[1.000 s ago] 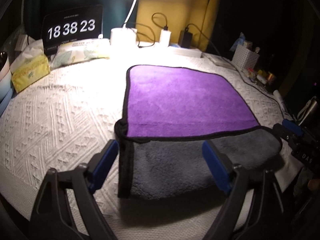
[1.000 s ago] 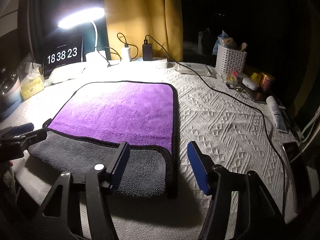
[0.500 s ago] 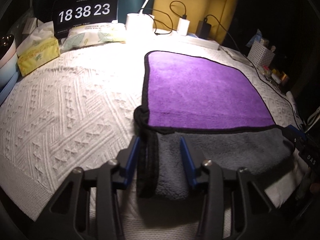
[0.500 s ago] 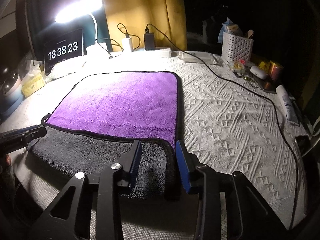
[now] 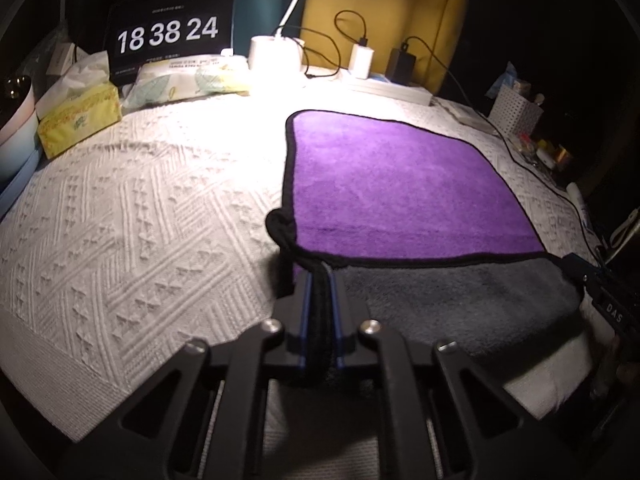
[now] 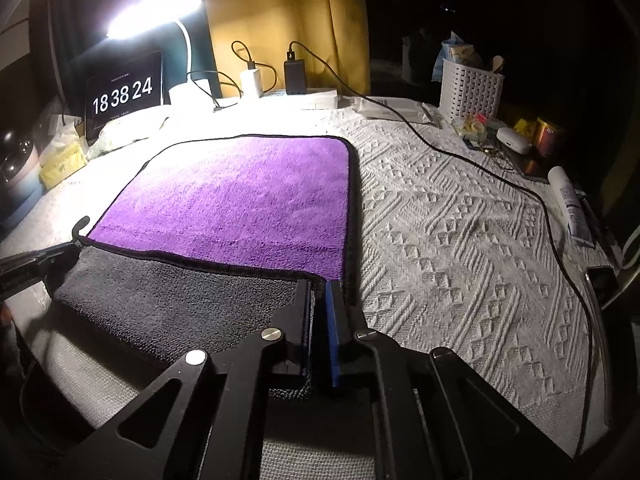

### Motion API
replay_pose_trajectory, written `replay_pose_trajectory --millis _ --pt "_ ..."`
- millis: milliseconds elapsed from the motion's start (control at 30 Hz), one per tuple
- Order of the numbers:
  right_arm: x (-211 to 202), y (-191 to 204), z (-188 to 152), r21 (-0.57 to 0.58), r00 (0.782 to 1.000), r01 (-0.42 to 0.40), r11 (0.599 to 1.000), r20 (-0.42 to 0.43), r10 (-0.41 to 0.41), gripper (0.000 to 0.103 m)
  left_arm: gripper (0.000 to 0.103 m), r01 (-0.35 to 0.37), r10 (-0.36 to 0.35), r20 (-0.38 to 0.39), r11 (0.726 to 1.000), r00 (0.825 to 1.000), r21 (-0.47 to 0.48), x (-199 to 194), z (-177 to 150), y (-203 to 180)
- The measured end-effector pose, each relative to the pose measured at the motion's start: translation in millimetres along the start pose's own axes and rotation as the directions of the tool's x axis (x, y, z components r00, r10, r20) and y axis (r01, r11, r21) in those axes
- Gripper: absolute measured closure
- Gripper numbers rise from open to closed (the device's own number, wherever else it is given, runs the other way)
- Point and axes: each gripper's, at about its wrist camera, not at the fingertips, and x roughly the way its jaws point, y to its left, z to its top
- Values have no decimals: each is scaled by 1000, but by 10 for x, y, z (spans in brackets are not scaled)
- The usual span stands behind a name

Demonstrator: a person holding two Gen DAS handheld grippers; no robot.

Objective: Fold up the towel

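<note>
towel (image 5: 400, 184) centre on tablecloth (image 5: 140, 220) | clock (image 5: 170, 34) at 11 | basket (image 6: 470, 88) at 1 | tissue box (image 5: 78, 118) at 10

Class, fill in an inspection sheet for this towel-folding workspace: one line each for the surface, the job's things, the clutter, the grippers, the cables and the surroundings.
Surface: white textured cloth covers the table.
Job's things: towel, purple face up, with a grey strip along its near edge.
Clutter: tissue box, wipes pack, white basket, tube, small items beside the basket.
Grippers: left gripper shut on the towel's near left corner; right gripper shut on its near right corner.
Cables: black cable runs across the cloth right of the towel; two chargers plugged in at the back.
Surroundings: lit desk lamp, clock display, yellow curtain, otherwise dark.
</note>
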Motion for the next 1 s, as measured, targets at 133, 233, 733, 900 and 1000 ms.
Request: replay_pose_trajectory --millis 133,233,733,900,1000 --pt "-68 5 18 5 1000 7 1000 19 -7 97 94 6 -6 27 1000 1000 15 -75 21 -27" --pt "-125 19 48 -5 999 14 1000 37 -14 98 94 13 -14 43 1000 999 20 -121 50 -34" --pt "-347 25 234 -17 992 38 999 117 -36 98 94 41 -47 148 998 988 47 -376 248 -60" --pt "-366 19 318 -21 990 42 999 139 -39 98 94 40 -48 170 998 984 53 -408 334 -65" --pt "-369 15 378 -25 987 45 999 153 -40 98 94 34 -44 186 998 982 55 -420 399 -55"
